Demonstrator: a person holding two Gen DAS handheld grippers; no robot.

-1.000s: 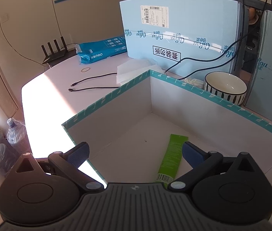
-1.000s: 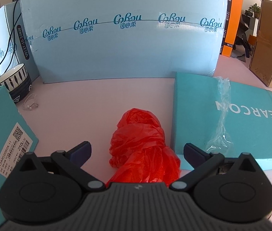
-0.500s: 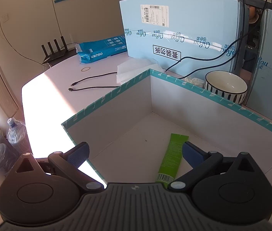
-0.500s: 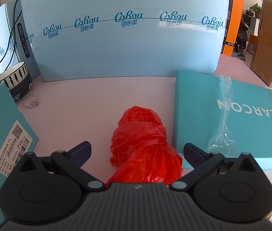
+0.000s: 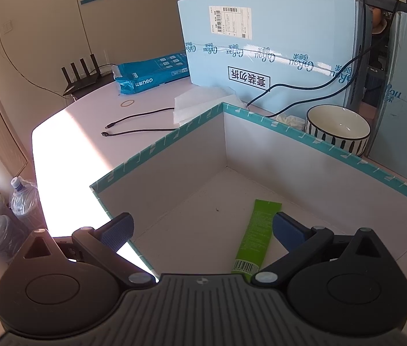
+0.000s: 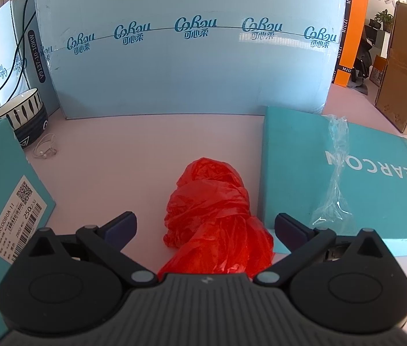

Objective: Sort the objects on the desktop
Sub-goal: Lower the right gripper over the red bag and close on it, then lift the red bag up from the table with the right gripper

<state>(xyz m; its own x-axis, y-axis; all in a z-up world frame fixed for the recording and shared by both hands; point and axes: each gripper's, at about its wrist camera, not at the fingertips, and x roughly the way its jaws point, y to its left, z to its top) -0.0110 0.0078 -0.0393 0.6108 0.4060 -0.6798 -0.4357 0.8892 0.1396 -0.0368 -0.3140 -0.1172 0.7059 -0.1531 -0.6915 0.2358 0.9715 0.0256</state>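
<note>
In the left wrist view an open teal-rimmed box with white inner walls holds a green sachet lying flat on its floor. My left gripper is open and empty above the box's near corner, the sachet close to its right finger. In the right wrist view a crumpled red plastic bag lies on the pink table. My right gripper is open, its fingers on either side of the bag and apart from it.
A striped bowl stands behind the box; it also shows in the right wrist view. Light blue cartons wall off the back. A teal box lid with clear wrap lies right. Black cables lie left.
The right gripper has crept slightly forward over the red bag. The left gripper has not visibly moved.
</note>
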